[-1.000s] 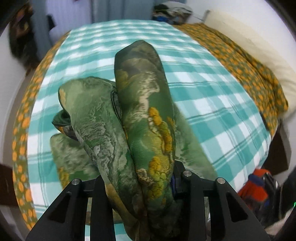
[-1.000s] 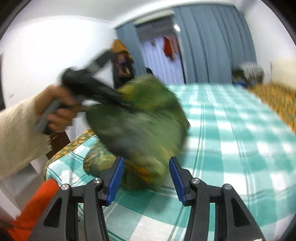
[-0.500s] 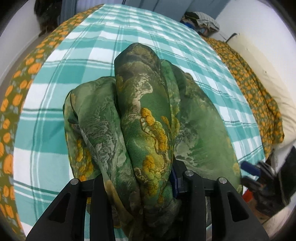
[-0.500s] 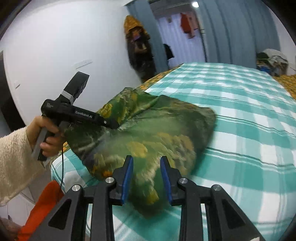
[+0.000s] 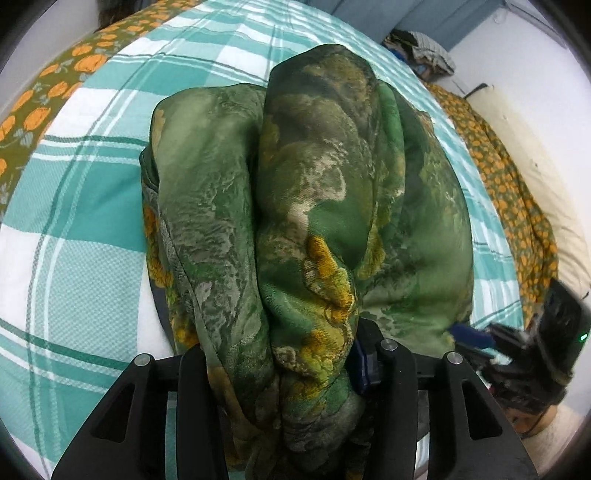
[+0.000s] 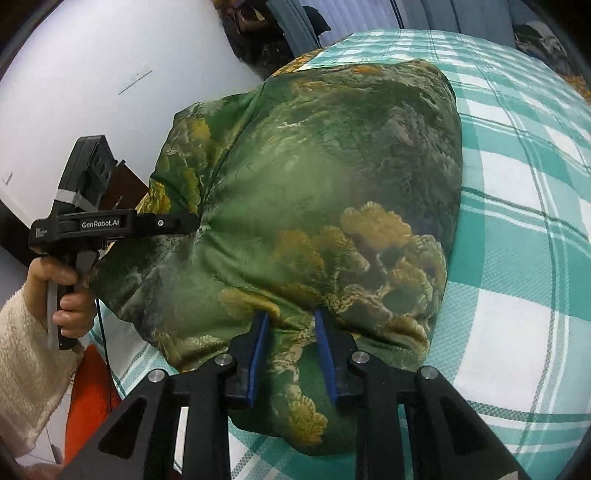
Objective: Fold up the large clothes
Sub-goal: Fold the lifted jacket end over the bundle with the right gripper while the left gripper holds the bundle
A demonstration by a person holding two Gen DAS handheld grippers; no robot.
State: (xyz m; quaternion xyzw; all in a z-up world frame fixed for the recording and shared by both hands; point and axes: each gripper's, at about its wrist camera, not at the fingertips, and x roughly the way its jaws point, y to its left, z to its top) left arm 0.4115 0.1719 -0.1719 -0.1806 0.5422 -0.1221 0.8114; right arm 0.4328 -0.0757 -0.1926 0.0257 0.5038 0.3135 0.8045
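Observation:
A large green garment with gold flower print (image 5: 314, 206) lies bunched on the bed; it also fills the right wrist view (image 6: 314, 192). My left gripper (image 5: 288, 354) is shut on a thick fold of it; it also shows from the side in the right wrist view (image 6: 192, 225), pinching the cloth's left edge. My right gripper (image 6: 290, 332) is shut on the near edge of the garment, cloth bulging between its blue pads (image 6: 260, 339). It also shows in the left wrist view (image 5: 476, 338) at the cloth's right edge.
The bed has a teal and white checked sheet (image 6: 517, 258) over an orange-flowered cover (image 5: 517, 206). A white wall (image 6: 92, 74) stands to the left. Dark clothes hang at the back (image 6: 258, 33). An orange object (image 6: 92, 387) lies by the bed's near corner.
Both grippers have lowered the garment onto the bed and it has spread flatter. My right gripper has closed from open onto the near edge. The left has kept its grip.

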